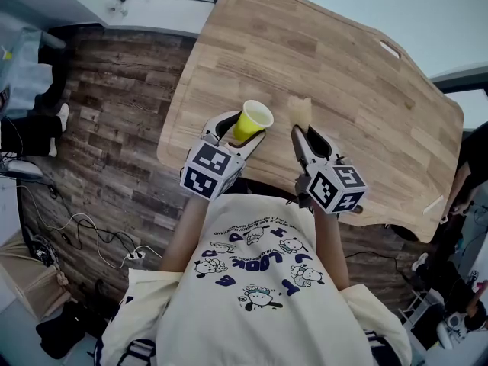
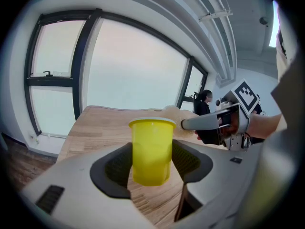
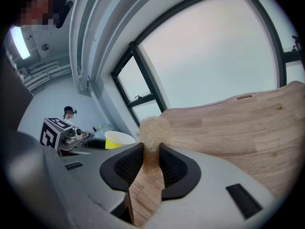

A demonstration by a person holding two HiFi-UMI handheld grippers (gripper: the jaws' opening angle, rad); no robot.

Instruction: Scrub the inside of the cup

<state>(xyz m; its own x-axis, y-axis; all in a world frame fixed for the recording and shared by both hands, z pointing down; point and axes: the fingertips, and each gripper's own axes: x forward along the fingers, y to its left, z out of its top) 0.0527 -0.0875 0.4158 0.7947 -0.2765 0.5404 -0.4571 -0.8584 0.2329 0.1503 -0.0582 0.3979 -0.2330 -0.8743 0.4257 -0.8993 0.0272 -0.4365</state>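
A yellow plastic cup point(image 1: 252, 120) is held upright above the near edge of the wooden table point(image 1: 358, 90), with my left gripper point(image 1: 238, 136) shut on its lower body. In the left gripper view the cup point(image 2: 151, 149) stands between the two black pads, its rim uppermost. My right gripper point(image 1: 300, 131) is shut on a tan scrubbing sponge point(image 1: 300, 110), which sticks out past the fingertips. In the right gripper view the sponge point(image 3: 152, 137) is pinched between the pads, and the cup's rim point(image 3: 119, 139) shows to its left. Sponge and cup stay apart, side by side.
The table point(image 2: 95, 128) stretches away toward large windows. Wood-plank floor point(image 1: 114, 128) lies to the left, with cables and a power strip point(image 1: 133, 255). A person point(image 2: 204, 102) sits far off by the window. Clutter stands at the right edge point(image 1: 457, 311).
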